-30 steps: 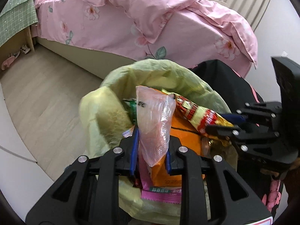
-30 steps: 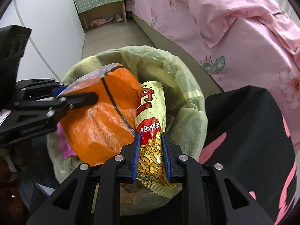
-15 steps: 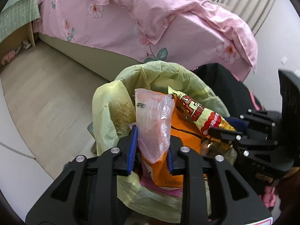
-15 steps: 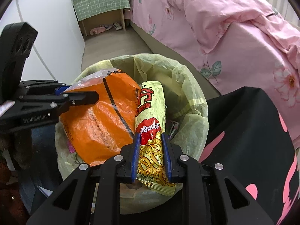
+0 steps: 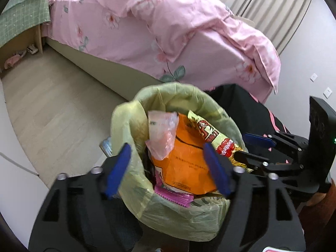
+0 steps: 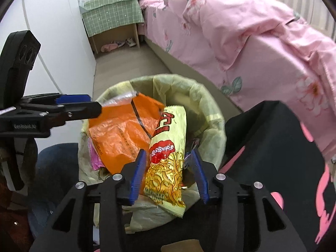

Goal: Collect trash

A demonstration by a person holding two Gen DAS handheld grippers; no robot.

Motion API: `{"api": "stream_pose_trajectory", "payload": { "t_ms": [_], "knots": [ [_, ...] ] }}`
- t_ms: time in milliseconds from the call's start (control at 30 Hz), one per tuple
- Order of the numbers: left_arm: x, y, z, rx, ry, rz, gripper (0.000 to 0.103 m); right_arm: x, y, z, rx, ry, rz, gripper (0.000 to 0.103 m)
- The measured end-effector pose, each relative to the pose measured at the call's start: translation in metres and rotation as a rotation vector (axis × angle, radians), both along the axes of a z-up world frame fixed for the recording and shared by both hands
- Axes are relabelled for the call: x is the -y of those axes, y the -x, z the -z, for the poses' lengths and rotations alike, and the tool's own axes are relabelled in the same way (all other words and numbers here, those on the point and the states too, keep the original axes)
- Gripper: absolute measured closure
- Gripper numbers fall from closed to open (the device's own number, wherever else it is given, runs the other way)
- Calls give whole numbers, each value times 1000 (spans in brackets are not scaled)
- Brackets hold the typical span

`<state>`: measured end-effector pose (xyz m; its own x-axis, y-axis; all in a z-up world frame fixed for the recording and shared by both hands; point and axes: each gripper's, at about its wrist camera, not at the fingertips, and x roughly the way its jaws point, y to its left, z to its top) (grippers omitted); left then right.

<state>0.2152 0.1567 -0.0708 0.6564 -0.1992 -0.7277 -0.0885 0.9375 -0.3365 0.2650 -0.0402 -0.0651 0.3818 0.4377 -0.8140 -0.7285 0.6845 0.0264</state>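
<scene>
Both tongs newly spread, wrappers (image 6: 166, 157) released

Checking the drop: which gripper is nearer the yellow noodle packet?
Right. The right gripper straddles the yellow noodle packet, jaws just opened; the left gripper sits over the orange bag beside it.

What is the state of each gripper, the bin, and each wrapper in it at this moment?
left gripper: open, jaws just opened, nothing gripped.
right gripper: open, jaws just opened, noodle packet between them but not pressed.
trash bin: lined with a yellow-green bag, nearly full.
clear plastic bag: released, resting on the trash.
orange bag: crumpled, lying in the bin.
yellow noodle packet: released, leaning over the rim.
</scene>
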Motion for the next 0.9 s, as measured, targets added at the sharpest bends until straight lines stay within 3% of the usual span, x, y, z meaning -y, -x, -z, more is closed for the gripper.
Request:
{"api": "stream_pose_trajectory", "payload": {
  "t_ms": [200,400,600,733,900],
  "knots": [
    [14,37,-35,88,-101,-63,21,35,28,-40,48,-111,94,61],
    [70,105,-67,198,-236,-33,20,102,100,-76,147,-197,243,61],
    [117,163,-91,214,-209,54,20,153,183,-94,188,-200,380,61],
    [148,195,-99,215,-282,73,20,169,238,-99,233,-201,439,61],
    [165,221,-103,245,-286,131,21,173,283,-100,270,-189,493,61]
  ]
}}
